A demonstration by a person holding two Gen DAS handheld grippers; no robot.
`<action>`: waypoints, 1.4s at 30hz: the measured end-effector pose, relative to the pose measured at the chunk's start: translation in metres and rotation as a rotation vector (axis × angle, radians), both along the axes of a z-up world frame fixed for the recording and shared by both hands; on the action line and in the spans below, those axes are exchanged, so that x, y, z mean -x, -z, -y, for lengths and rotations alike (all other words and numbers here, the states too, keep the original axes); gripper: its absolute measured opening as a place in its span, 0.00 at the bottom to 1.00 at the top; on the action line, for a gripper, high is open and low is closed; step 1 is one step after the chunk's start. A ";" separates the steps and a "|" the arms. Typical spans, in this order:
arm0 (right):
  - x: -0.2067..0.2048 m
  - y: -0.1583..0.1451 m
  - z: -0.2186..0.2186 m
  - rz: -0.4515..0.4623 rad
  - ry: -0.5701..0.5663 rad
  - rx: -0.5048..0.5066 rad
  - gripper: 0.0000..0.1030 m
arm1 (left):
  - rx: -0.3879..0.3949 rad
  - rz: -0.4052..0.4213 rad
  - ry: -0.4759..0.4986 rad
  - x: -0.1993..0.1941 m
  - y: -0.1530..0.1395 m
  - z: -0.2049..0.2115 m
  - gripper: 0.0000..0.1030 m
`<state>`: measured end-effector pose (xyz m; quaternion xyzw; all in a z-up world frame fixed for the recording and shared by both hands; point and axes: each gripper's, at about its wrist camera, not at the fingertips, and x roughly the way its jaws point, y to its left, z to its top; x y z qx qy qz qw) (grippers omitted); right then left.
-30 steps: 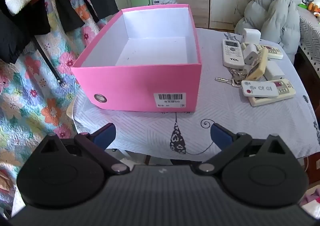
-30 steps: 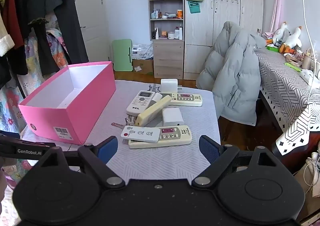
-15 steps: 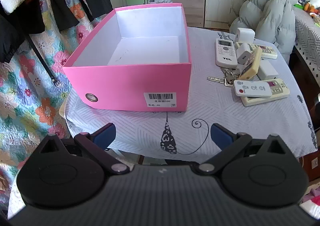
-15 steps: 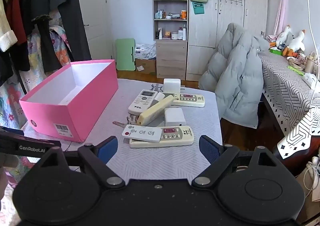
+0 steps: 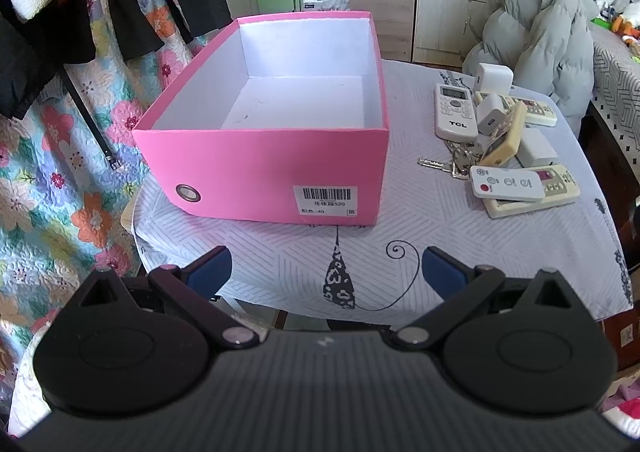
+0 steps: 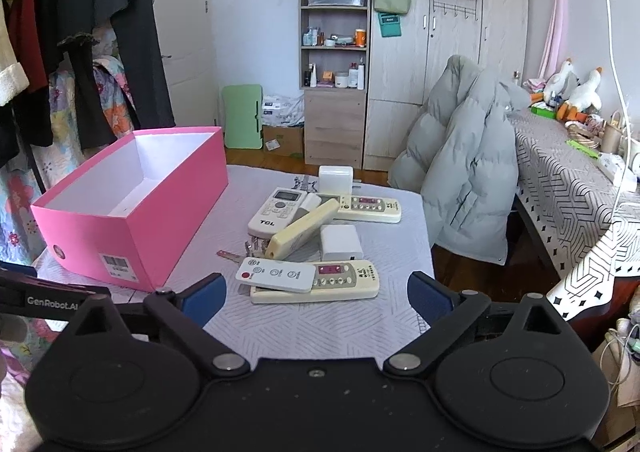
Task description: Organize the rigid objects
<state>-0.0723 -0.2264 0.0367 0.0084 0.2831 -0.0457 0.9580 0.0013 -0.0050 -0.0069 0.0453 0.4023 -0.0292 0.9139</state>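
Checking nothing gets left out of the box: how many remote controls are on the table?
5. White TCL remote at the back left, cream remote behind it, yellowed remote lying tilted across the pile, small white remote atop the front cream remote. More may be hidden.

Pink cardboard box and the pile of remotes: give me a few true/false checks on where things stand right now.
1. The pink cardboard box has nothing in it. True.
2. The small white remote with a red button lies on top of the cream remote with a pink screen. True.
3. The right gripper is shut on the white TCL remote. False: its jaws stand open and empty, short of the pile.
4. The metal keys are inside the box. False: they lie on the tablecloth beside the remotes.
5. The left gripper is open and holds nothing. True.
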 end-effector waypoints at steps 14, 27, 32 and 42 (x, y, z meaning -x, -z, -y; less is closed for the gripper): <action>-0.001 0.001 0.000 0.005 -0.005 -0.003 0.98 | 0.003 0.012 -0.002 0.002 -0.003 -0.002 1.00; -0.001 0.003 -0.001 0.000 -0.002 0.022 0.98 | 0.003 0.017 0.021 0.003 -0.004 -0.002 1.00; 0.000 0.003 0.001 0.000 0.006 0.025 0.98 | 0.004 0.024 0.033 0.006 -0.005 -0.001 0.99; 0.001 0.001 0.000 -0.005 0.010 0.027 0.98 | 0.039 -0.007 0.067 0.006 -0.002 0.001 0.97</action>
